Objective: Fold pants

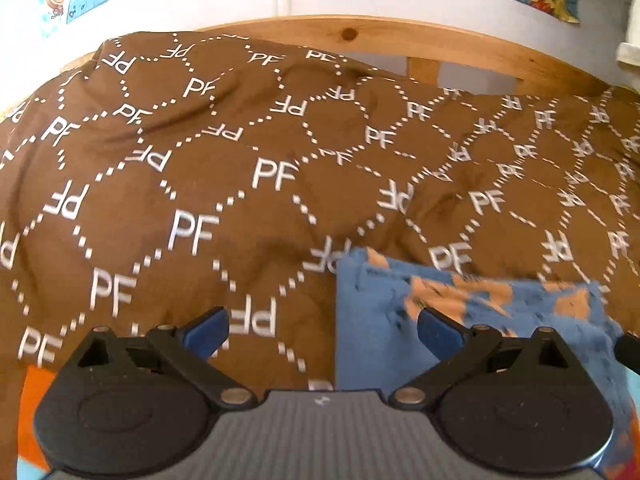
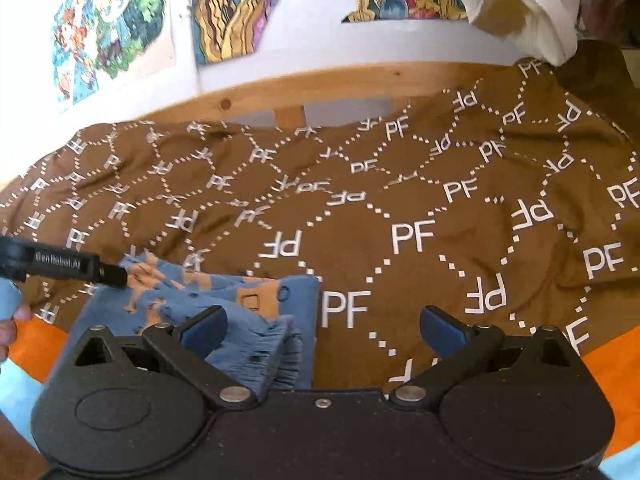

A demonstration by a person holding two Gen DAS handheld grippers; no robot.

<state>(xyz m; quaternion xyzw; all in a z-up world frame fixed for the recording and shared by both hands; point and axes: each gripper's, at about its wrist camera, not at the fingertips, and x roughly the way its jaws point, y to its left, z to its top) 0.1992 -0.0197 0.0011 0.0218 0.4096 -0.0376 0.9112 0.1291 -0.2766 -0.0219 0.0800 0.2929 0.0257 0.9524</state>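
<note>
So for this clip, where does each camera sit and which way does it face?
Left wrist: on the left gripper, facing across the bed to the wooden headboard; open blue fingers show, pants at right.
Right wrist: on the right gripper, facing the same way; its open fingers show, plus the left gripper at left.
Shared: blue-and-orange pants, brown PF blanket, headboard, wall pictures.

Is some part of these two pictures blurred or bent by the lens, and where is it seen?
Left wrist view: the blue pants and the right side of the brown blanket are smeared by motion; the wooden rail bows. Right wrist view: sharper, the blanket's left side is slightly blurred, and the rail bows as well.
</note>
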